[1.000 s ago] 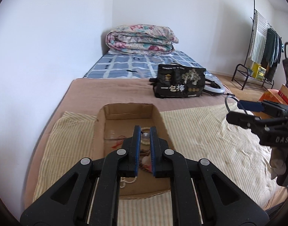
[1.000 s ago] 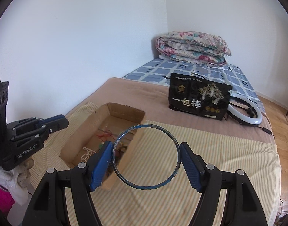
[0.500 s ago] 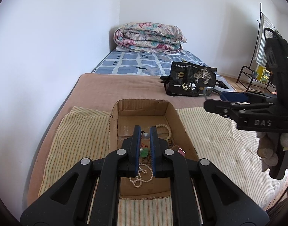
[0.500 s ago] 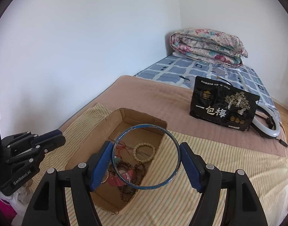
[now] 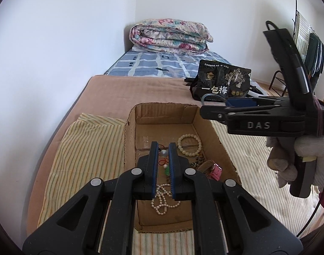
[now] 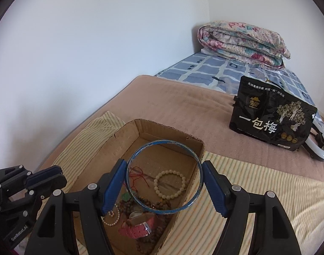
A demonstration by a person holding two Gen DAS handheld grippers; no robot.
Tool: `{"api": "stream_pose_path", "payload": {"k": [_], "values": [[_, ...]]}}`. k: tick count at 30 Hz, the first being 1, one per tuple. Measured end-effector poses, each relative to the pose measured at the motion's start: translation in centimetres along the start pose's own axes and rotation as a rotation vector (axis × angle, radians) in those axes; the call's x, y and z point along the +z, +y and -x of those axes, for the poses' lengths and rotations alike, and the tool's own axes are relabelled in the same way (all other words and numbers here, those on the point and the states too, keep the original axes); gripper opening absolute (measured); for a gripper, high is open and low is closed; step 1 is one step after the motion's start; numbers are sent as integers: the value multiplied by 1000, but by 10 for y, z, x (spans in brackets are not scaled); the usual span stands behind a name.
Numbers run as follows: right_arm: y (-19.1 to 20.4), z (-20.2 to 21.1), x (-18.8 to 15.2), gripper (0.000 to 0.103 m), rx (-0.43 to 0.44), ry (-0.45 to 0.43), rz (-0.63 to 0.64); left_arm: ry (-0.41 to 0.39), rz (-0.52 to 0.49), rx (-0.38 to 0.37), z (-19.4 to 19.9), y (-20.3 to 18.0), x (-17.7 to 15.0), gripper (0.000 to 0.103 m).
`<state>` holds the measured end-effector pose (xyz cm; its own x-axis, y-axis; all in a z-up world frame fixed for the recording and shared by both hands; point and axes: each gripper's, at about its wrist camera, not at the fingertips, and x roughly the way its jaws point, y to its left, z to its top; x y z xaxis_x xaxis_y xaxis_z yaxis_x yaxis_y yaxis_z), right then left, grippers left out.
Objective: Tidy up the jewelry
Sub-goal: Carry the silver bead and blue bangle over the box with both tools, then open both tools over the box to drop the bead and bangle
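Two pads of right tool [image 6: 164,177] pinch blue bangle [image 6: 165,176], its opening facing the camera.

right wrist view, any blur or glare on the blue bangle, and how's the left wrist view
Right wrist view: blue bangle sharp, no glare, soft daylight; straight edges bow from fisheye, corners dark. Left wrist view: cardboard box and jewelry crisp; clothes rack at the right edge bent.
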<state>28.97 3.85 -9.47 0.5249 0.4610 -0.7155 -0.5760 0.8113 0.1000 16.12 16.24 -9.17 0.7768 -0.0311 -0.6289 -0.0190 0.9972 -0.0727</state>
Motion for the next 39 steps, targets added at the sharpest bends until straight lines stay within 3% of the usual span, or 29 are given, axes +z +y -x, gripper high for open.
{"api": "stream_pose_path", "payload": {"k": [13, 31, 33, 35, 39], "values": [[1, -37, -3, 74, 25, 36, -21, 26, -13, 1, -17, -2, -10, 7], [-2, -53, -5, 75, 24, 60, -30, 37, -22, 3, -25, -3, -13, 8], [-1, -52, -5, 76, 21, 59, -27, 42, -21, 4, -26, -3, -13, 12], [-1, -51, -5, 78, 22, 57, -29, 38, -15, 1, -26, -3, -14, 36], [-1, -47, -5, 82, 14, 49, -29, 29, -12, -2, -21, -3, -14, 37]]}}
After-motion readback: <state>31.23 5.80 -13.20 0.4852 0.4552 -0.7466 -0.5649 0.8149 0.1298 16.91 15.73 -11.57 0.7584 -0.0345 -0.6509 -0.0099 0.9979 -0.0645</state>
